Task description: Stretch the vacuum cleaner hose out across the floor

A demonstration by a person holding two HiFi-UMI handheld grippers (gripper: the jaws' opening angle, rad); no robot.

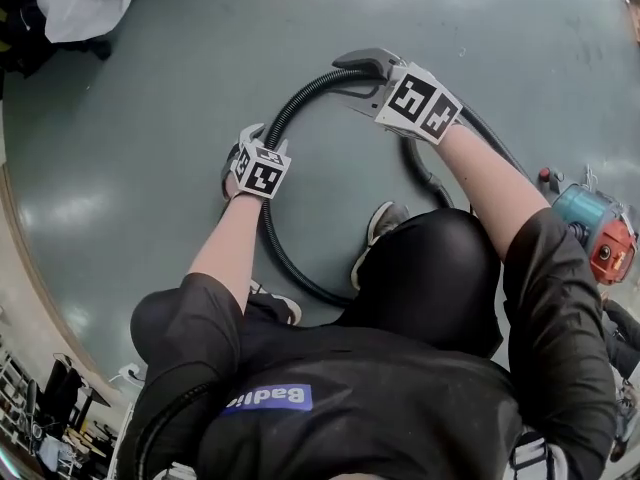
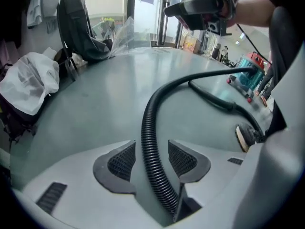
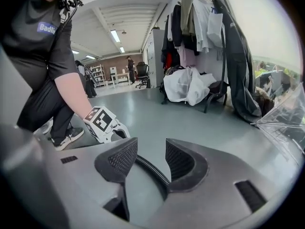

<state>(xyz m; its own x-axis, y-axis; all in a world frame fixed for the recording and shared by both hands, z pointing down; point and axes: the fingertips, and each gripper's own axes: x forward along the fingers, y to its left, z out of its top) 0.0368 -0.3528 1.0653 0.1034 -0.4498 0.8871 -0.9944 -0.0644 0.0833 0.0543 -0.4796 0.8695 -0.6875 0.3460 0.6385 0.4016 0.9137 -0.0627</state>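
The black ribbed vacuum hose [image 1: 268, 230] lies in a loop on the grey floor and runs to the teal and orange vacuum cleaner [image 1: 596, 230] at the right. My left gripper [image 1: 249, 136] straddles the loop's left side. In the left gripper view the hose [image 2: 149, 142] passes between the pads with a gap on each side, so the left gripper [image 2: 151, 160] is open. My right gripper [image 1: 352, 80] sits over the top of the loop. In its own view the hose [image 3: 148, 168] runs slantwise between the spread pads, and the right gripper [image 3: 151, 161] is open.
The person's shoes [image 1: 381, 226] stand inside the loop. A white bundle [image 1: 86, 0] and a dark chair [image 2: 78, 30] are at the far left. A rack of coats [image 3: 200, 42] stands behind. A smoother hose section [image 2: 215, 99] lies near the vacuum cleaner [image 2: 249, 74].
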